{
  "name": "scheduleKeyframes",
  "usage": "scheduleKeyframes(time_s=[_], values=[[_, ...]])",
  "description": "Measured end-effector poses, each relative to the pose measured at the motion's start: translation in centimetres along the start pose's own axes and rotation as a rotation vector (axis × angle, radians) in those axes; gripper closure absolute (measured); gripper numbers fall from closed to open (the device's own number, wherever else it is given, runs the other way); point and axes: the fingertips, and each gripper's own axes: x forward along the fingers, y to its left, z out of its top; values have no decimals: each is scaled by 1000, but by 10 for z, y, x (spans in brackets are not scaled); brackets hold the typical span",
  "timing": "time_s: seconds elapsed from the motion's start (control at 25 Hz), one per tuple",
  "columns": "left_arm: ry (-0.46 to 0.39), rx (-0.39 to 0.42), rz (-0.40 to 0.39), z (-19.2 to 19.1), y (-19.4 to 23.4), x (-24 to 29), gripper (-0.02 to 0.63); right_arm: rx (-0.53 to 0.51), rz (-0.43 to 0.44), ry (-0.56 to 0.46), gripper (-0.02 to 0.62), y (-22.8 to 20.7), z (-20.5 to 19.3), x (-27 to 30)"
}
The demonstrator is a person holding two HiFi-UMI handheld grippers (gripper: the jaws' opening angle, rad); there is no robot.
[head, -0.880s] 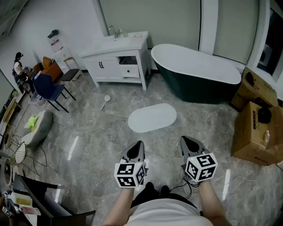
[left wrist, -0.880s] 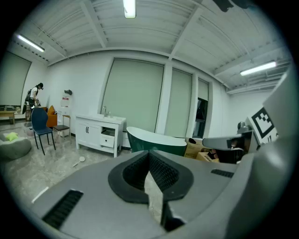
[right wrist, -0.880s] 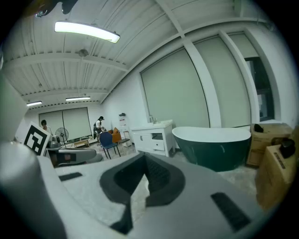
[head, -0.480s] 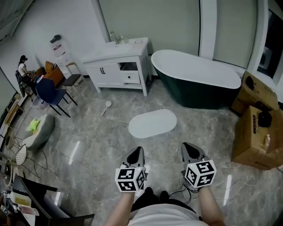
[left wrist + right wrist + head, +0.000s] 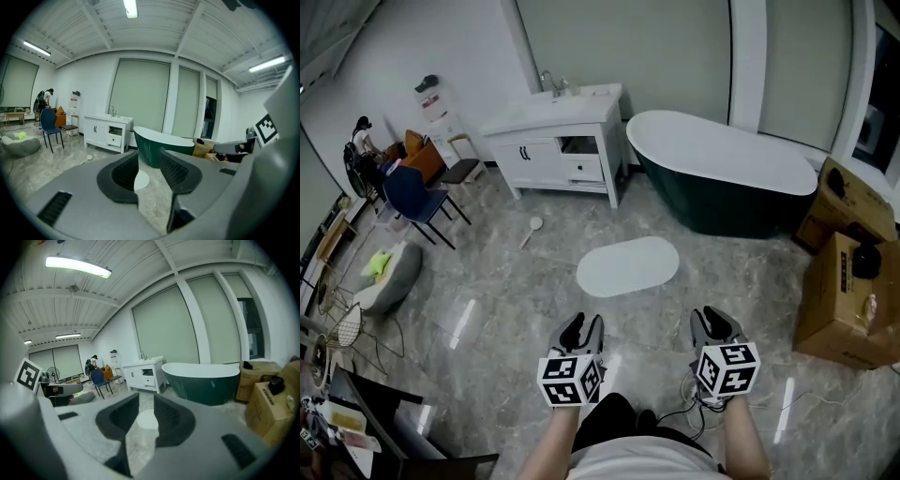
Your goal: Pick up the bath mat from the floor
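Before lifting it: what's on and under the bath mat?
Nothing lies on the bath mat; its pale top is bare. It lies flat on the grey marbled floor; the patch beneath it is covered.

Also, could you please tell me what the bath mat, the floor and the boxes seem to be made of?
Bath mat: pale, flat and matte with no shine, so likely soft fabric or foam; which one is unclear. Floor: grey, veined and glossy with streaks of reflected light, probably polished stone or marble-look tile. Boxes: matte brown, apparently cardboard.
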Motion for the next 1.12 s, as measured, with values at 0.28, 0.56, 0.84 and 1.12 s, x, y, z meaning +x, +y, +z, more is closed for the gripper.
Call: scheduleKeyframes(time_s=[0.28,0.56,0.84,1.12], values=[[15,8,40,-1,15,11,417,19,0,32,495,-10,-5,14],[25,-8,50,6,33,42,414,46,-1,35,495,-17,3,43],[38,-28,39,13,61,104,405,47,-12,52,495,-31,16,101],[40,-60,55,40,113,184,400,27,5,82,495,-38,52,189]])
